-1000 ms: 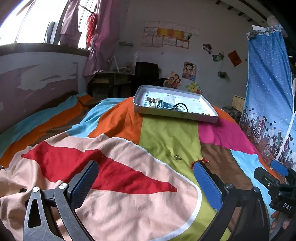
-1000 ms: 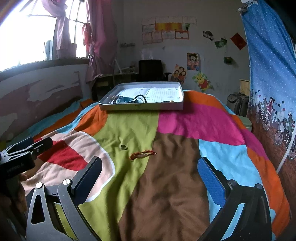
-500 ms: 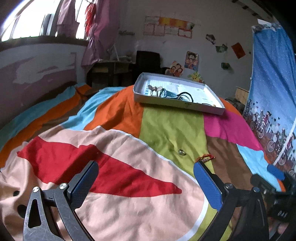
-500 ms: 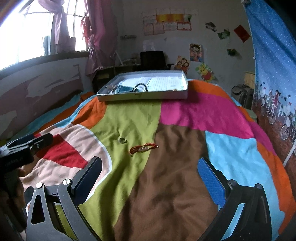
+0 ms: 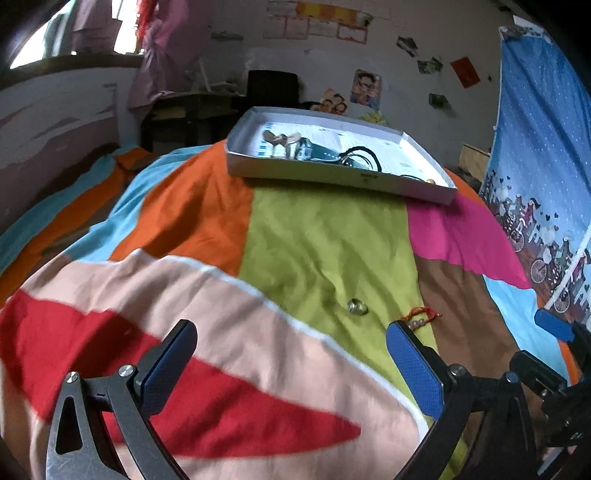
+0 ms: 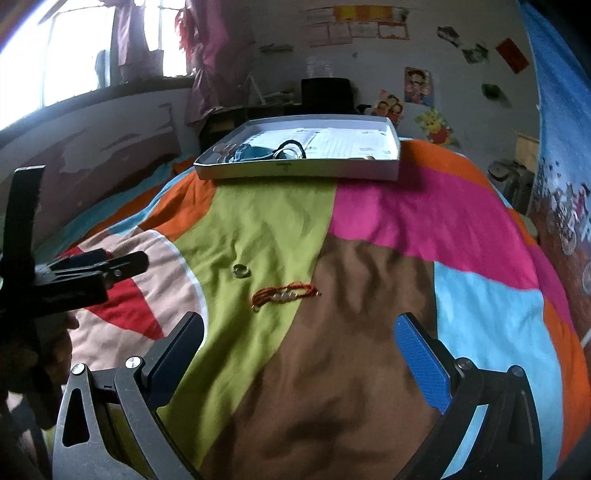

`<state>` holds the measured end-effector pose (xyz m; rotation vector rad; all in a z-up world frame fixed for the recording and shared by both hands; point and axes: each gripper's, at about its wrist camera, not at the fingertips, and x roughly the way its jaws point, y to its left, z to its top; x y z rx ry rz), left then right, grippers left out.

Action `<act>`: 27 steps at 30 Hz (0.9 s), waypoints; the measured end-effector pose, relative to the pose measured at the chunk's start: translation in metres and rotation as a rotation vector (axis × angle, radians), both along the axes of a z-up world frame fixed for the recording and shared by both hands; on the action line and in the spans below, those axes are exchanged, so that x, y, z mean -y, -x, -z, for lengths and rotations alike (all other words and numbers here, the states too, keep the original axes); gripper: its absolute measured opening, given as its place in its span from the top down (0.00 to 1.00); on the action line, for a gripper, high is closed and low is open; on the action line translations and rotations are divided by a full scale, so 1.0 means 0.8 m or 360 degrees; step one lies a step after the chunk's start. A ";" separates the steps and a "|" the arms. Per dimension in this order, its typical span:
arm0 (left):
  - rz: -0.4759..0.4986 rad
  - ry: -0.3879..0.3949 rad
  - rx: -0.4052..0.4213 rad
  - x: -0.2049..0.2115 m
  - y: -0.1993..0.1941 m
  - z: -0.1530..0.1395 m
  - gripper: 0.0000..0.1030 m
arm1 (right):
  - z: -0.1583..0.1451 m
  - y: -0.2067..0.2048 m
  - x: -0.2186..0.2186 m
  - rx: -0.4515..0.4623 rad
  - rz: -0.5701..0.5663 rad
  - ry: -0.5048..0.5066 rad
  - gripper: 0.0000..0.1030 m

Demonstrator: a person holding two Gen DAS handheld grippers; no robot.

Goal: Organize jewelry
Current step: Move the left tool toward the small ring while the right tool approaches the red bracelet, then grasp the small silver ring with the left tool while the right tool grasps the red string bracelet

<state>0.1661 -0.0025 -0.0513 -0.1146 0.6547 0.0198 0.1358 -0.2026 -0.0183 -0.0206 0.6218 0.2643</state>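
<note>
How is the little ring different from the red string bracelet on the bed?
The ring is a small silvery metal loop; the red string bracelet is soft cord with pale beads. The ring is compact and round, the bracelet stretched out long. The ring lies on the green patch, the bracelet across the green-brown seam. Both lie loose on the bedspread, outside the white tray.

Bright window (image 6: 74, 55) left, posters (image 6: 354, 26) on white wall.
</note>
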 end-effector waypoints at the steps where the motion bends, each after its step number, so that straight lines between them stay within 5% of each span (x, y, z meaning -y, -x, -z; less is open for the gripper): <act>1: 0.0018 0.0004 -0.0004 0.001 -0.007 0.001 0.00 | 0.000 -0.005 0.000 0.0006 -0.0013 0.0013 0.01; 11: 0.0136 0.0021 -0.0001 0.015 -0.063 0.016 0.04 | 0.018 -0.077 0.014 -0.0094 0.0048 -0.0113 0.04; 13: 0.0159 0.0022 0.0009 0.019 -0.071 0.020 0.10 | 0.025 -0.092 0.014 -0.0125 0.0060 -0.0134 0.27; 15: 0.0179 0.0043 0.0004 0.021 -0.079 0.025 0.14 | 0.032 -0.103 0.012 -0.0147 0.0049 -0.0131 0.38; 17: 0.0203 0.0071 -0.0006 0.022 -0.087 0.031 0.23 | 0.036 -0.111 0.009 -0.0152 0.0020 -0.0144 0.39; 22: 0.0293 0.0112 -0.0063 0.028 -0.098 0.043 0.46 | 0.046 -0.128 -0.009 -0.0163 -0.0077 -0.0094 0.67; 27: 0.0353 0.0170 -0.0167 0.030 -0.111 0.059 0.63 | 0.068 -0.140 -0.024 -0.0277 -0.0162 -0.0051 0.78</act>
